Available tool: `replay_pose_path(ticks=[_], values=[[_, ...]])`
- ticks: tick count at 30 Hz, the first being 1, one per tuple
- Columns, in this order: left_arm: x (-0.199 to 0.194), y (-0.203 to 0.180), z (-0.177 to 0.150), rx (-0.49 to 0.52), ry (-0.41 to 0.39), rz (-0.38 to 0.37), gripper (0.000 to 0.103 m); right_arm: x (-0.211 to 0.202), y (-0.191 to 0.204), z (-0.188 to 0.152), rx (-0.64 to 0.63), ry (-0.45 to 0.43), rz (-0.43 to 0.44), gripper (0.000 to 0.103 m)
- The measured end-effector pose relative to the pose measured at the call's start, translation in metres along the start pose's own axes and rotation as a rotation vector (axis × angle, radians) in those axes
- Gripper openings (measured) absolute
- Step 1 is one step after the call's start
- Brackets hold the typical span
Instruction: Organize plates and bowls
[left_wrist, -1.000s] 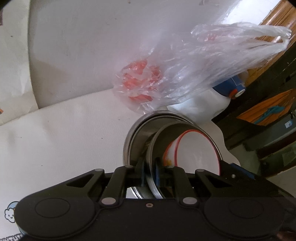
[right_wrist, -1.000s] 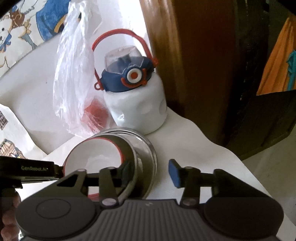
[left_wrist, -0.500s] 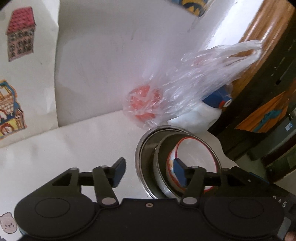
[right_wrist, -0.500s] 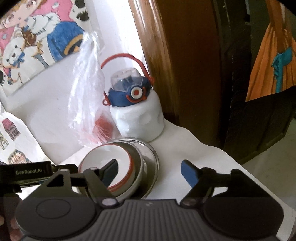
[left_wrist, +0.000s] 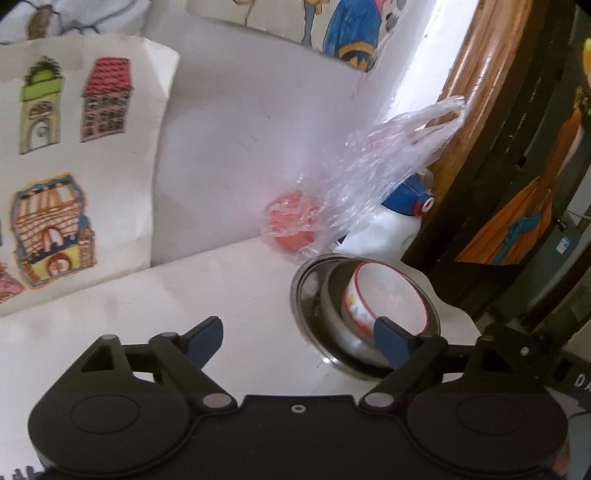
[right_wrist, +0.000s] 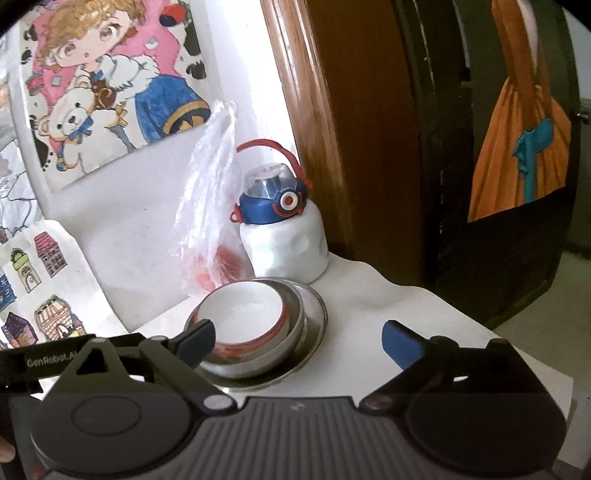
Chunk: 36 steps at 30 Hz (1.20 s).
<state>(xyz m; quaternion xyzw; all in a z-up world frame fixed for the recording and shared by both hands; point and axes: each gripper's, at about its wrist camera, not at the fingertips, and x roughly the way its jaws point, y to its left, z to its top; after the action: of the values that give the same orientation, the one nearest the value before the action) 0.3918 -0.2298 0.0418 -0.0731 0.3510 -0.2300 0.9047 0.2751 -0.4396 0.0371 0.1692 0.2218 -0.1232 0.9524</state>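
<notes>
Nearest in each wrist view is the gripper itself. The left gripper (left_wrist: 301, 341) has its blue-padded fingers (left_wrist: 205, 339) spread wide with nothing between them; its right finger overlaps the near rim of the stacked dishes in the picture, though contact cannot be judged. The right gripper (right_wrist: 299, 341) is likewise spread wide and empty, its left finger (right_wrist: 195, 341) in front of the near left edge of the same stack, its right finger over bare cloth.

Just beyond the fingers, on the white-covered worktop (right_wrist: 369, 306), the stack sits: a white bowl with a red rim (right_wrist: 243, 314) nested in a steel bowl (right_wrist: 291, 332), which rests on a steel plate (right_wrist: 314, 317). In the left view the white bowl (left_wrist: 388, 295) appears on the right, inside the steel plate's rim (left_wrist: 299, 291).

Just behind the stack, a clear plastic bag (right_wrist: 210, 206) holding something red leans by the white wall, and beside it to the right stands a white bottle with a blue-and-red lid (right_wrist: 280, 229). Farther back, coloured drawings (right_wrist: 107, 81) hang on the wall, with a wooden door frame (right_wrist: 332, 129) to the right.
</notes>
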Motion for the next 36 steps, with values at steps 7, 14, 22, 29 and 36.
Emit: replay_pose_path(ticks=[7, 14, 22, 29, 36], values=[[-0.032, 0.014, -0.028, 0.045, -0.08, 0.017, 0.1, -0.027, 0.011, -0.031, 0.037, -0.049, -0.037, 0.103], [-0.055, 0.026, -0.051, 0.055, -0.106, 0.005, 0.1, -0.05, 0.024, -0.059, 0.051, -0.077, -0.064, 0.103], [-0.079, 0.038, -0.078, 0.095, -0.148, 0.013, 0.102, -0.073, 0.036, -0.087, 0.053, -0.107, -0.067, 0.103], [-0.099, 0.054, -0.098, 0.09, -0.169, 0.018, 0.102, -0.084, 0.042, -0.108, 0.036, -0.133, -0.042, 0.103], [-0.12, 0.065, -0.125, 0.108, -0.23, 0.016, 0.102, -0.101, 0.05, -0.136, -0.021, -0.218, 0.007, 0.103]])
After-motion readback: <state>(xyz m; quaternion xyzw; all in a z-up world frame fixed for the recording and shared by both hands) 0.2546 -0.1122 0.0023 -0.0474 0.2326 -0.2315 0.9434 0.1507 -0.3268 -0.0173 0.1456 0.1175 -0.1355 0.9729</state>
